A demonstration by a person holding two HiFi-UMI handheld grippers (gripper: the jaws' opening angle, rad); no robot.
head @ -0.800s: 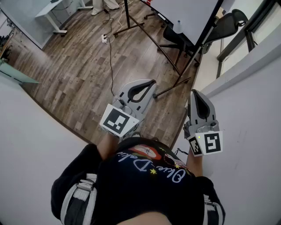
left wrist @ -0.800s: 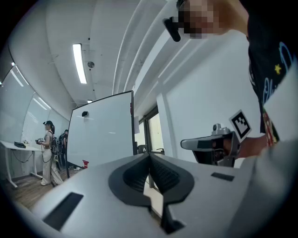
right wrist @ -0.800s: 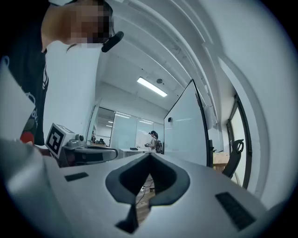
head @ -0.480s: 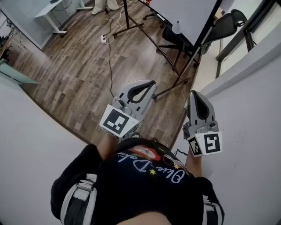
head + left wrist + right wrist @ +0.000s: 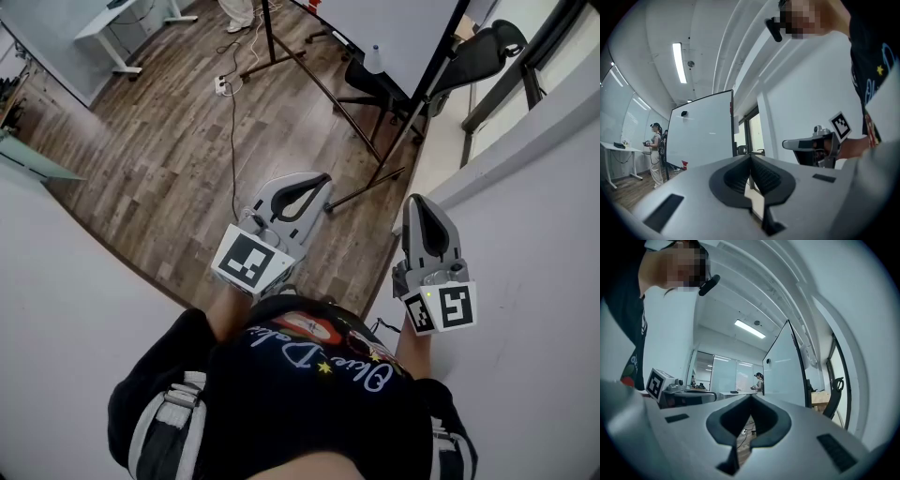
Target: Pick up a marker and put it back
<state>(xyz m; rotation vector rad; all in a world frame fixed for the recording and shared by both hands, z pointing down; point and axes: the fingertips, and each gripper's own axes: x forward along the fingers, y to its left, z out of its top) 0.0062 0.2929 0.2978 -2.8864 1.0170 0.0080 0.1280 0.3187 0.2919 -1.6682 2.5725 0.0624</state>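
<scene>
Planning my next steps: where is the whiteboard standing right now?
Head view, top edge, right of centre: the whiteboard stands on the wood floor, a black office chair just right of it.

**Two grippers side by side, whiteboard far ahead**

The left gripper [image 5: 322, 180] and right gripper [image 5: 418, 201] are held out before the person's chest, side by side and apart. The floor [image 5: 159, 159] lies below the left one. The right one hangs beside a wall [image 5: 544, 244] on the right. Another wall [image 5: 56, 319] stands near left.

Far ahead stands a whiteboard [image 5: 394, 33], with its stand's legs reaching toward the grippers. A chair [image 5: 483, 47] sits right of the board, and a desk [image 5: 117, 23] is far left. A power strip [image 5: 223, 84] lies on the floor between desk and board, its cable [image 5: 234, 141] running nearer. A second person [image 5: 656, 150] stands left of the board.
</scene>
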